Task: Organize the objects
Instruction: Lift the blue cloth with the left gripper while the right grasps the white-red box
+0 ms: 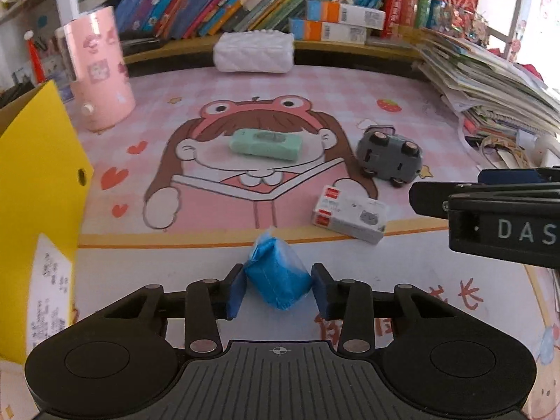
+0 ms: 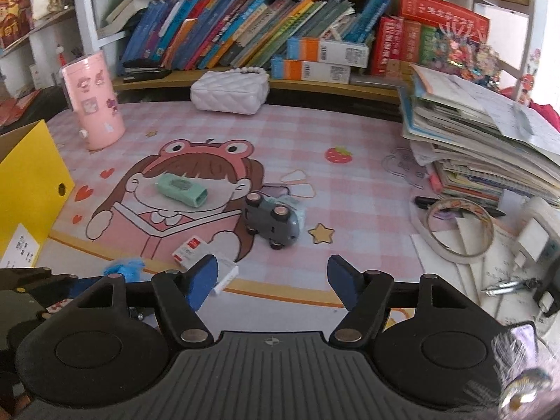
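pink cartoon desk mat (image 1: 350,87), bookshelf behind. blue packet (image 1: 278,280) sits at the mat's near edge, pinched between the left gripper (image 1: 279,290) pads, so looks like the pickup step; next it probably goes into the yellow box (image 1: 38,161). right gripper (image 2: 273,280) hangs wide open, empty. only its view shows the tape roll (image 2: 458,227).

I'm seeing leaning books (image 2: 245,31) filling the back shelf. I'm noticing a paper stack (image 2: 483,140) sitting beside a tape roll (image 2: 458,231).
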Motion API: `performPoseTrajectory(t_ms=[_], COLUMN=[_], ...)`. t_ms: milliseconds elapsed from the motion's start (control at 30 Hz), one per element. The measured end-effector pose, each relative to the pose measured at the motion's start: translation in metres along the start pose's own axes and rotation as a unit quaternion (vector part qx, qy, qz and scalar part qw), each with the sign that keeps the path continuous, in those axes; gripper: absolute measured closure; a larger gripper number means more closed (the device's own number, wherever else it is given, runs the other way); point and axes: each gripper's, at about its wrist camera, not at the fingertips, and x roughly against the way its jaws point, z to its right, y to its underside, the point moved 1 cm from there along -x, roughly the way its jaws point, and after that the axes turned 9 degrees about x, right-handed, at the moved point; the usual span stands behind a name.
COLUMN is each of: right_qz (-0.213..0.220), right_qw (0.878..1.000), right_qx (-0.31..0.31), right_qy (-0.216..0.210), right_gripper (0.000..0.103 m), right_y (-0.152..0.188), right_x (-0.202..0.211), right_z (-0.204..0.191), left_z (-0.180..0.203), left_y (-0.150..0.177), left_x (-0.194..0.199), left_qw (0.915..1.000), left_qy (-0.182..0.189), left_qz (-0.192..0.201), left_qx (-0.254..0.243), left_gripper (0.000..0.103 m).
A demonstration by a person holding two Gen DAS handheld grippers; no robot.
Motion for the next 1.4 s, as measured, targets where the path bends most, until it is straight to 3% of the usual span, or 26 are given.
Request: performPoseTrajectory(t_ms=[300, 467, 667, 700, 800, 1033, 1400], right_qz=[-0.013, -0.018, -0.024, -0.021, -0.019, -0.023, 0.006], right_qw=[0.999, 0.995, 0.992, 0.992, 0.992, 0.997, 0.999], right_qx=[0.035, 0.075, 0.097, 0.101, 0.103, 0.049, 0.019], right_qy=[-0.04, -0.063, -0.076, -0.077, -0.074, -0.064, -0.031], right_gripper=[0.035, 0.035, 0.055, 0.065, 0.072, 0.072, 0.072], right_y=[0.0, 0.001, 0.005, 0.006, 0.008, 0.019, 0.025], right_x=[-0.025, -0.046, -0.058, -0.057, -0.054, -0.024, 0.043], right_z=[-0.016, -0.03, -0.036, -0.037, -0.039, -0.038, -0.037], left_z=[-0.035, -0.035, -0.031, -0.031, -0.032, -0.035, -0.045], left_y=[0.001, 0.004, 0.007, 0.008, 0.01, 0.015, 0.022], left_x=[0.038, 0.055, 0.068, 0.069, 0.074, 0.082, 0.108], left_qw=[0.998, 0.9979, 0.9979, 0.9978, 0.9975, 0.997, 0.994], left_qy=[-0.009, -0.008, -0.001, 0.0, 0.003, 0.011, 0.055], left_qz=[0.022, 0.031, 0.04, 0.041, 0.046, 0.053, 0.082], left_qx=[0.059, 0.056, 0.05, 0.051, 0.053, 0.055, 0.045], left_gripper=[0.067, 0.066, 0.067, 0.066, 0.067, 0.067, 0.067])
